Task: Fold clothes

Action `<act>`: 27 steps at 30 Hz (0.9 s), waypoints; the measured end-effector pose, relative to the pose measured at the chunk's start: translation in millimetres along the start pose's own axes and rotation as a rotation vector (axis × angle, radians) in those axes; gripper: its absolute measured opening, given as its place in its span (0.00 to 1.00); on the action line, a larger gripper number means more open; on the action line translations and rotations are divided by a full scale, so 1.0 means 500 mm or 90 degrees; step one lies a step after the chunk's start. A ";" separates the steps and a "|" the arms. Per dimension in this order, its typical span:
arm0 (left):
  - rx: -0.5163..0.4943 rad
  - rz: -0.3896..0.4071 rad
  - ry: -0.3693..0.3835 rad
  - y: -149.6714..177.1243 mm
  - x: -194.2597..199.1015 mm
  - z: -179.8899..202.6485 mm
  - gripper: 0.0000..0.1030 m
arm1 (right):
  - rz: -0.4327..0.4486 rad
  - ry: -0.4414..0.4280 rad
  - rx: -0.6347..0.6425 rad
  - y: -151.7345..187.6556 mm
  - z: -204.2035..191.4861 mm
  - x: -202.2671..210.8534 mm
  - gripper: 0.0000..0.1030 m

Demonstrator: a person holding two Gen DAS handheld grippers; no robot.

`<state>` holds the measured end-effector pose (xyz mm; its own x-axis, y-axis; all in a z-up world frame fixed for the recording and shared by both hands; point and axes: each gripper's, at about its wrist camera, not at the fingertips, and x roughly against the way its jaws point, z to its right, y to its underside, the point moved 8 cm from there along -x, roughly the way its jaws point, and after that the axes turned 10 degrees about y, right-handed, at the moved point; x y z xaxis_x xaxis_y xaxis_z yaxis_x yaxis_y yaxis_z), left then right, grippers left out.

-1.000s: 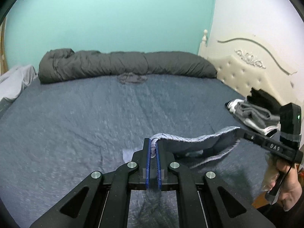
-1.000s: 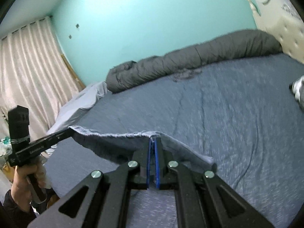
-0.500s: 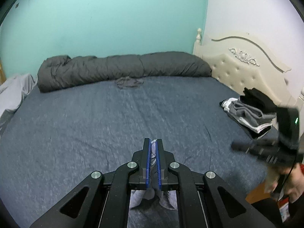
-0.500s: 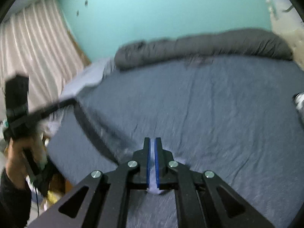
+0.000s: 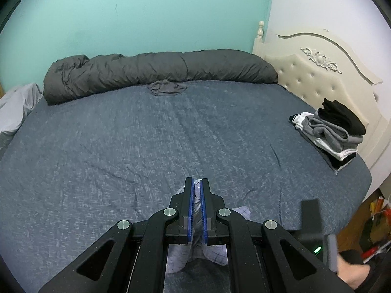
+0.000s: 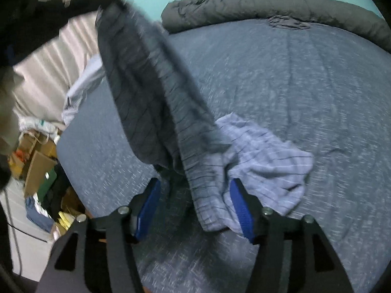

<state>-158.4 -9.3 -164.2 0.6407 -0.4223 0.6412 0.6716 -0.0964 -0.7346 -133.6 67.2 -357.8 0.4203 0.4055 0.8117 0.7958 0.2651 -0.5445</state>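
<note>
The left gripper (image 5: 198,195) is clenched on a fold of the pale striped garment (image 6: 264,161), its blue pads pressed together with cloth bunched between them, and in the right wrist view the garment hangs from that raised grip down toward the bed (image 5: 122,146). The right gripper (image 6: 195,195) has its jaws spread wide and grips nothing; the cloth drapes loosely through the gap between its pads, and whether it brushes them is blurred. The lower end of the garment lies crumpled on the blue sheet near the front edge of the bed, so this piece is not yet folded: it is unspread, held at one point only, and would likely need to be taken at a second corner, laid flat and creased. At the right edge of the bed, by the headboard (image 5: 317,78), sits a stack of folded clothes (image 5: 330,134) in black, grey and white, which suggests earlier pieces are finished. Along the far edge lies a rolled grey duvet (image 5: 158,70), with a small dark garment (image 5: 167,88) against it, seemingly waiting its turn. By this reading the task is partway through.
</note>
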 end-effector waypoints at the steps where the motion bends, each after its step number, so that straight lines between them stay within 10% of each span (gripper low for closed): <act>1: 0.001 -0.002 0.001 0.000 -0.004 -0.002 0.05 | -0.007 0.011 0.003 0.000 -0.003 -0.019 0.58; 6: 0.010 -0.009 0.004 0.006 -0.022 -0.017 0.05 | -0.031 0.035 0.024 0.016 -0.003 -0.082 0.58; 10: 0.011 -0.014 0.002 0.011 -0.029 -0.026 0.05 | -0.052 0.055 0.036 0.022 0.014 -0.115 0.17; 13: 0.011 -0.018 -0.003 0.018 -0.035 -0.039 0.05 | -0.035 0.066 0.021 0.014 0.046 -0.105 0.06; 27: 0.020 -0.078 -0.014 0.077 -0.135 -0.099 0.07 | 0.085 0.090 -0.206 -0.057 0.345 0.036 0.04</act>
<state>-194.3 -29.1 -246.6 0.5607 -0.3898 0.7306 0.7565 -0.1175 -0.6433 -223.7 218.0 -364.0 0.5677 0.2876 0.7714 0.8169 -0.0809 -0.5710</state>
